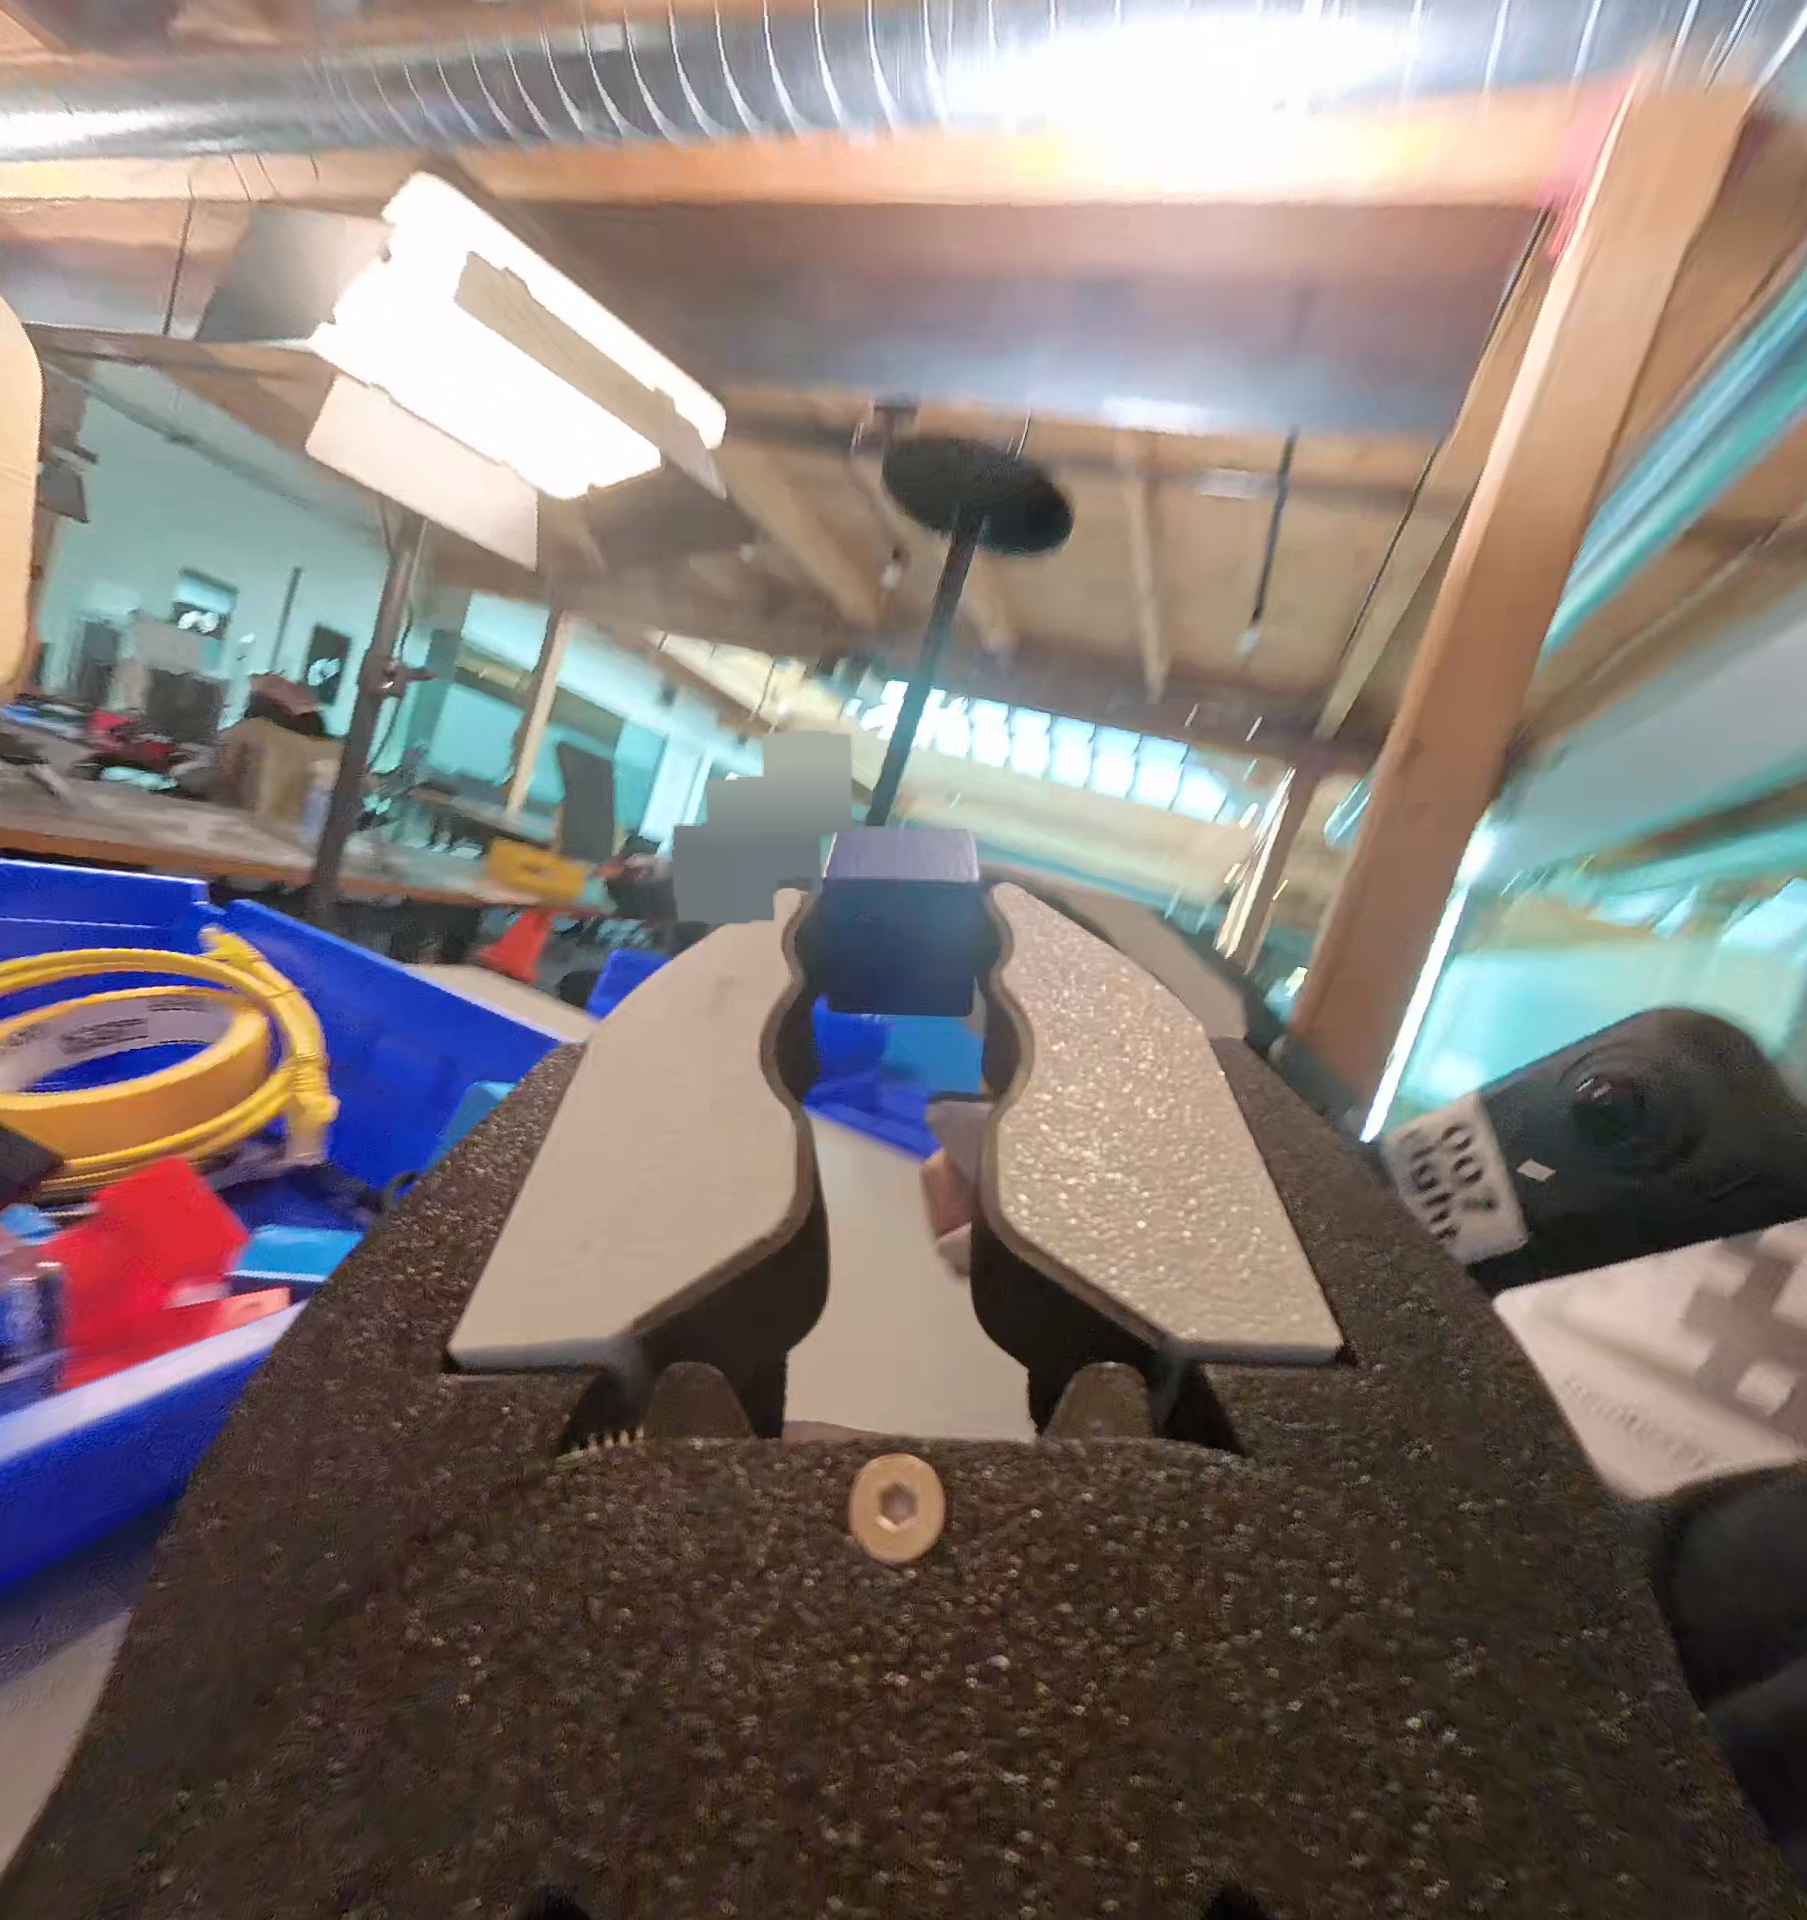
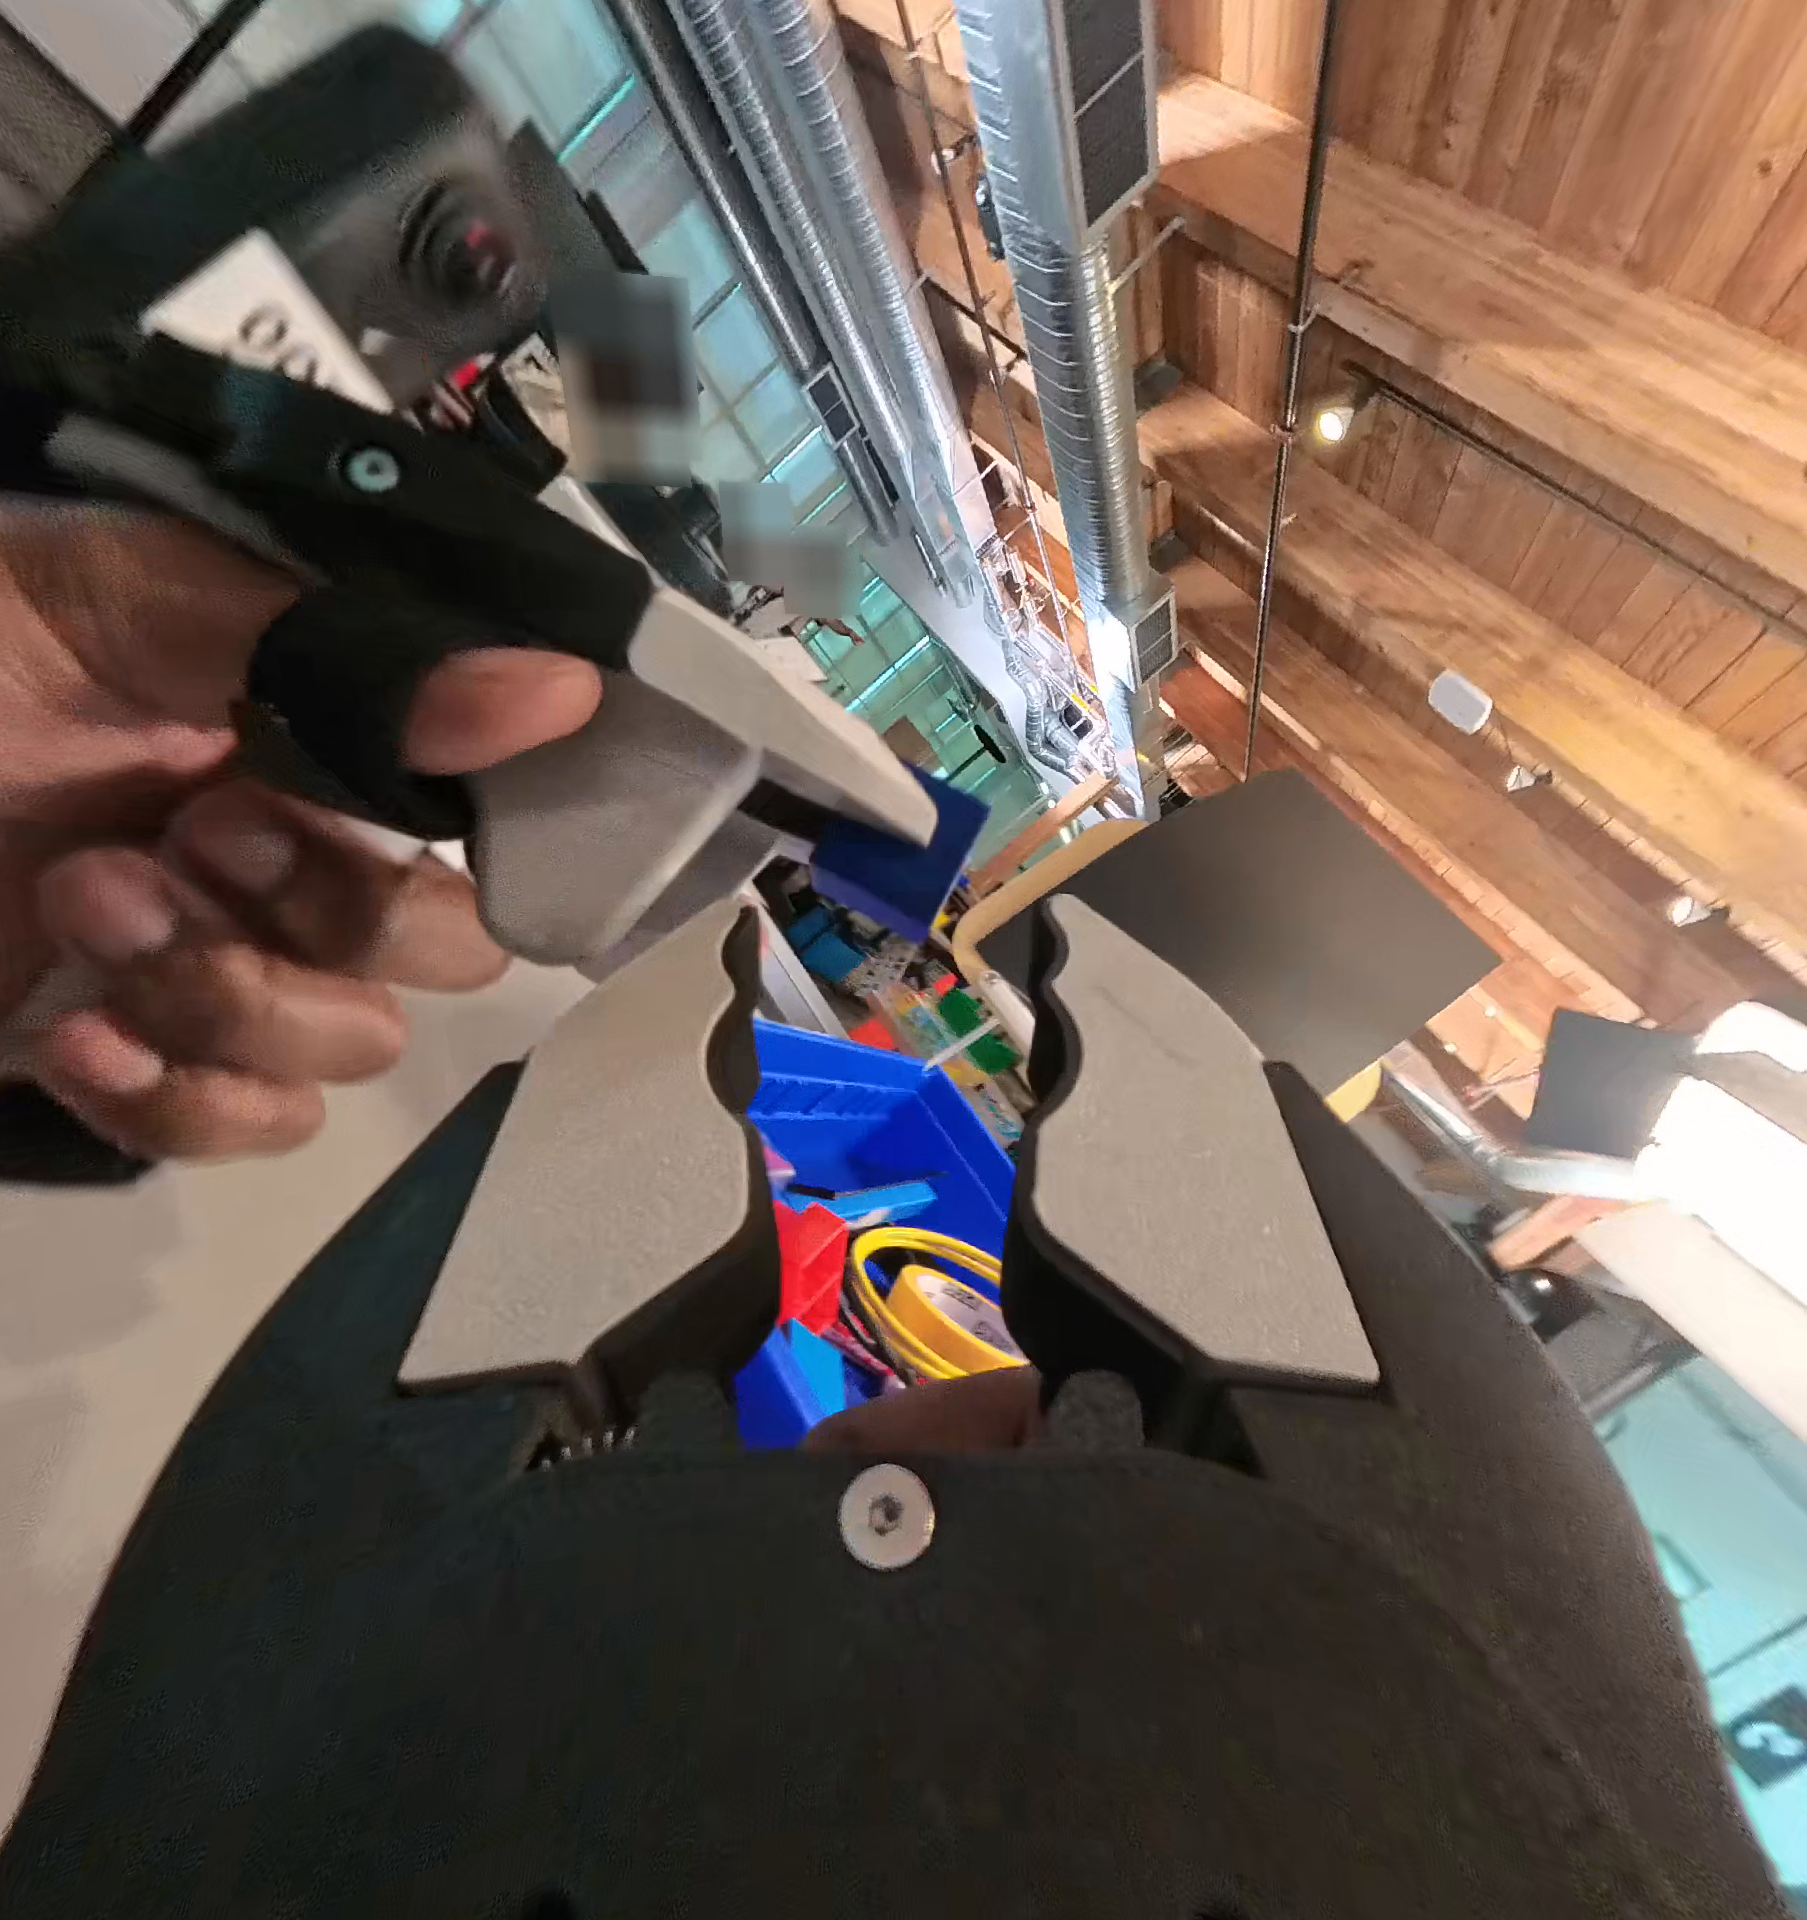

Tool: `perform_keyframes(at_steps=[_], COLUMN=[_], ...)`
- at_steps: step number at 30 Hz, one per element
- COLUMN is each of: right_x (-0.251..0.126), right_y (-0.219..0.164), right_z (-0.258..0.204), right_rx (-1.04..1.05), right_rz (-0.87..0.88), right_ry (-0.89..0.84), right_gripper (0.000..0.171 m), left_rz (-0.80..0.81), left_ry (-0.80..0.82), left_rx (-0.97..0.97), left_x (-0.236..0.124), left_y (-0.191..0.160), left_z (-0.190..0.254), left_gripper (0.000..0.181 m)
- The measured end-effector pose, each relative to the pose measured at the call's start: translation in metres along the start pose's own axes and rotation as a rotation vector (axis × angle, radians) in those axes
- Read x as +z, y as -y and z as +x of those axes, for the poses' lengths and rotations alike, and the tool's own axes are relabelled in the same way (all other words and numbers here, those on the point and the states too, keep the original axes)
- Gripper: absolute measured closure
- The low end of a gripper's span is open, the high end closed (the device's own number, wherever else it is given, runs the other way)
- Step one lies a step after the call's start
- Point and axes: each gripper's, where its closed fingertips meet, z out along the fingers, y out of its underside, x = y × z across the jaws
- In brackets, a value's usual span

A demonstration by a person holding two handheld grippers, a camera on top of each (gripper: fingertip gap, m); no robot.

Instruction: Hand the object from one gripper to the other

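We see the left gripper (image 1: 894, 951) clamped on a blue cube (image 1: 897, 935) at its fingertips, raised above the desk (image 2: 99, 1299). In the right wrist view the cube (image 2: 904, 868) sits at 12 o'clock, just beyond the right gripper (image 2: 894, 961), whose fingers stand apart and empty. A blue bin (image 1: 379, 997) holding yellow tape (image 1: 109, 1070) lies at 9 o'clock of the left gripper.

left gripper (image 1: 894, 940) is clamped tight, right gripper (image 2: 894, 961) jaws spread wide, hand (image 2: 182, 831) wrapped around the left's handle
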Motion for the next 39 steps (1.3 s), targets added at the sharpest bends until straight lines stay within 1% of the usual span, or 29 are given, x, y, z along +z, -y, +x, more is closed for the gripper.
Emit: perform_keyframes(at_steps=[2, 4, 7, 9, 10, 12, 15, 18, 20, 23, 25, 30, 33, 36, 39], right_x=[0.002, 0.006, 0.009, 0.010, 0.010, 0.009, 0.006, 0.004, 0.002, 0.000, -0.001, -0.004, -0.005, -0.007, -0.008], right_y=[-0.004, -0.011, -0.017, -0.020, -0.020, -0.019, -0.019, -0.022, -0.023, -0.025, -0.025, -0.016, -0.010, -0.004, -0.001], right_z=[-0.001, -0.005, -0.015, -0.018, -0.018, -0.014, -0.008, -0.008, -0.006, -0.002, 0.002, 0.006, 0.004, -0.002, -0.007], right_rx=[0.048, 0.056, 0.022, -0.007, -0.015, -0.016, 0.003, 0.003, 0.036, 0.195, 0.371, 0.930, 1.172, 1.326, 1.408], right_rz=[-0.002, -0.023, -0.040, -0.046, -0.046, -0.037, -0.012, -0.009, -0.008, -0.002, 0.013, 0.114, 0.176, 0.213, 0.217], right_ry=[-0.010, -0.004, 0.013, 0.012, 0.001, -0.020, -0.032, 0.001, 0.023, 0.076, 0.125, 0.314, 0.422, 0.537, 0.612], right_gripper=[0.122, 0.122, 0.123, 0.125, 0.124, 0.128, 0.144, 0.144, 0.144, 0.144, 0.144, 0.143, 0.144, 0.144, 0.144], left_rz=[0.110, 0.156, 0.136, 0.114, 0.103, 0.084, 0.033, -0.028, -0.067, -0.074, -0.065, -0.050, -0.020, -0.045, -0.071], left_ry=[-0.035, -0.065, -0.093, -0.134, -0.139, -0.141, -0.146, -0.135, -0.123, -0.071, -0.022, 0.062, 0.083, 0.123, 0.173], left_rx=[-0.132, -0.230, -0.357, -0.415, -0.421, -0.413, -0.387, -0.331, -0.254, -0.021, 0.133, 0.532, 0.760, 0.941, 1.082], left_x=[-0.003, -0.005, -0.003, 0.000, 0.001, 0.001, 0.002, 0.003, 0.003, 0.000, -0.003, -0.009, -0.008, -0.006, -0.005], left_y=[0.004, 0.001, -0.013, -0.018, -0.021, -0.024, -0.029, -0.033, -0.035, -0.028, -0.020, -0.012, -0.012, -0.020, -0.025], left_z=[-0.005, -0.010, -0.016, -0.012, -0.010, -0.008, -0.005, -0.005, -0.003, -0.005, -0.008, -0.002, 0.009, 0.011, 0.008], left_gripper=[0.153, 0.153, 0.153, 0.153, 0.153, 0.153, 0.153, 0.153, 0.153, 0.148, 0.144, 0.136, 0.132, 0.130, 0.130])
